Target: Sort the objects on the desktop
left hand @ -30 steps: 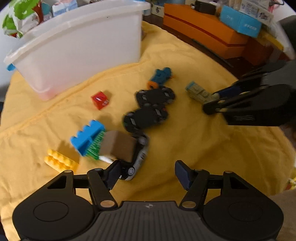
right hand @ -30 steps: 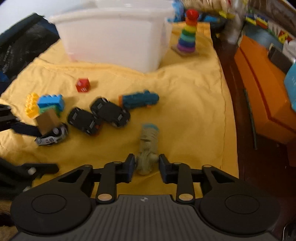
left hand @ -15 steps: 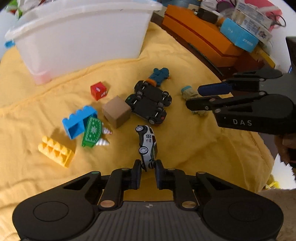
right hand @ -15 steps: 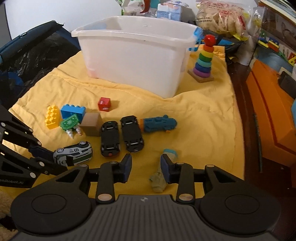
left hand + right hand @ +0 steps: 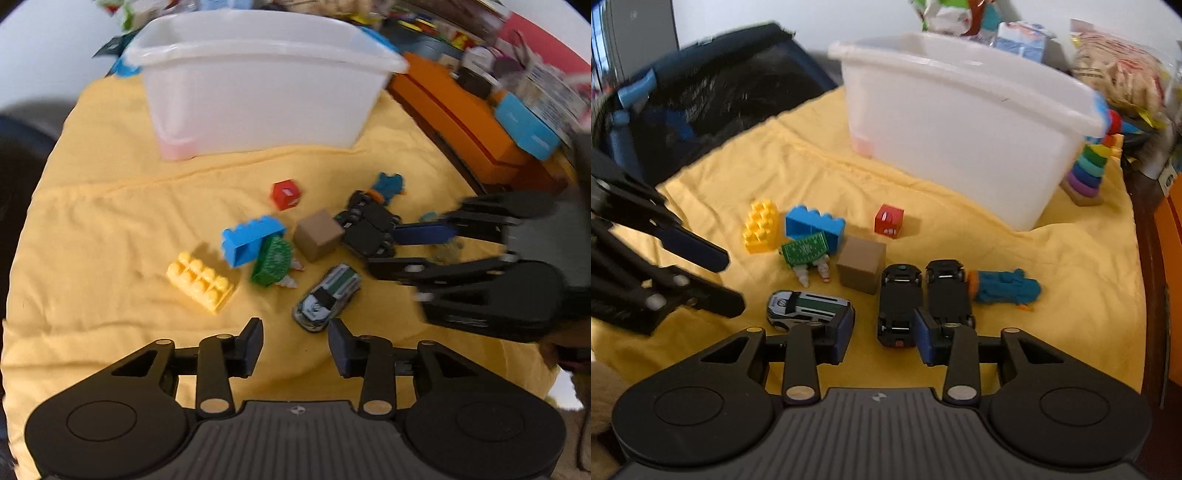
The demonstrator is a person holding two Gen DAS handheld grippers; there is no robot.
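Toys lie on a yellow cloth (image 5: 110, 229). My left gripper (image 5: 295, 345) is open and empty, just behind a silver toy car (image 5: 327, 297), which also shows in the right wrist view (image 5: 809, 308). My right gripper (image 5: 884, 338) is open and empty, over the near end of two black cars (image 5: 899, 299) lying side by side. Nearby are a brown cube (image 5: 861, 268), a green toy (image 5: 805, 251), a blue brick (image 5: 814, 224), a yellow brick (image 5: 761, 226), a red cube (image 5: 889, 221) and a teal figure (image 5: 1004, 288).
A white plastic bin (image 5: 960, 125) stands at the back of the cloth. A rainbow ring stacker (image 5: 1089, 170) stands right of it. Orange boxes (image 5: 458, 122) lie off the cloth's right edge. A dark bag (image 5: 701, 107) sits at the left.
My left gripper has opened and let go of the silver car, which now lies on the cloth. My right gripper has moved left from the small pale-green figure to over the black cars.
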